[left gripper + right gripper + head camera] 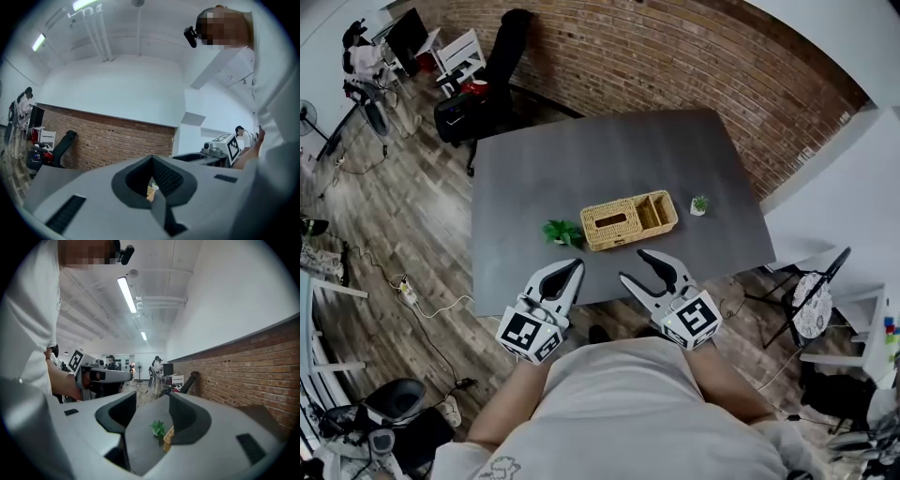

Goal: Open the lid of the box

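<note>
A woven wicker box (628, 220) lies on the grey table (609, 150). Its slotted lid covers the left part, and a compartment at its right end stands uncovered. Both grippers hover over the table's near edge, short of the box and touching nothing. My left gripper (572, 269) has its jaws together and empty; a sliver of the box (150, 191) shows through their hollow. My right gripper (635, 265) is open with nothing between its fingers. In the right gripper view, the gripper (152, 411) frames the box's corner (168, 439) and a green plant (157, 427).
A small leafy plant (562, 232) sits just left of the box, and a tiny potted plant (699, 204) to its right. A black office chair (502, 56) stands beyond the table's far end. A folding chair (811, 305) is on the right. Cables lie on the wooden floor (403, 291).
</note>
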{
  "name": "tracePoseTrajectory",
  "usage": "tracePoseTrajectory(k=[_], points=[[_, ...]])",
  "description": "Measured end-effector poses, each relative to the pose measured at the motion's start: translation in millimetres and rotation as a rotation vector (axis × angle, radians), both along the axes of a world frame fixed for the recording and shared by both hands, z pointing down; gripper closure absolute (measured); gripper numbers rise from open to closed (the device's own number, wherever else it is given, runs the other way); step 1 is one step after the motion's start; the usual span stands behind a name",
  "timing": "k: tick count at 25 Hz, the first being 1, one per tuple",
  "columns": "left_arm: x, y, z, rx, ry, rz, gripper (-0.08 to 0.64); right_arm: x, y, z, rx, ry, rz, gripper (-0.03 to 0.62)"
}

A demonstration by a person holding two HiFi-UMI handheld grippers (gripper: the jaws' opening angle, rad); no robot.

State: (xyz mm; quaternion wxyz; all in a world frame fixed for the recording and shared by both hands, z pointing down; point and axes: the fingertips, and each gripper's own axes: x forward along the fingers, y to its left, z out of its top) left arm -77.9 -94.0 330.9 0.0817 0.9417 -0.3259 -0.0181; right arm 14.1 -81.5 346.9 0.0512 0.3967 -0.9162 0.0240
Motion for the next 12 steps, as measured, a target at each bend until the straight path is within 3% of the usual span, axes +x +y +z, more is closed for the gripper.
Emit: tracePoseTrajectory(k=[12], points=[[-16.9, -26.3, 20.9, -0.055, -0.020, -0.039, 0.549, -15.3, -46.3, 13.6, -0.016, 0.022, -0.061, 0.374]])
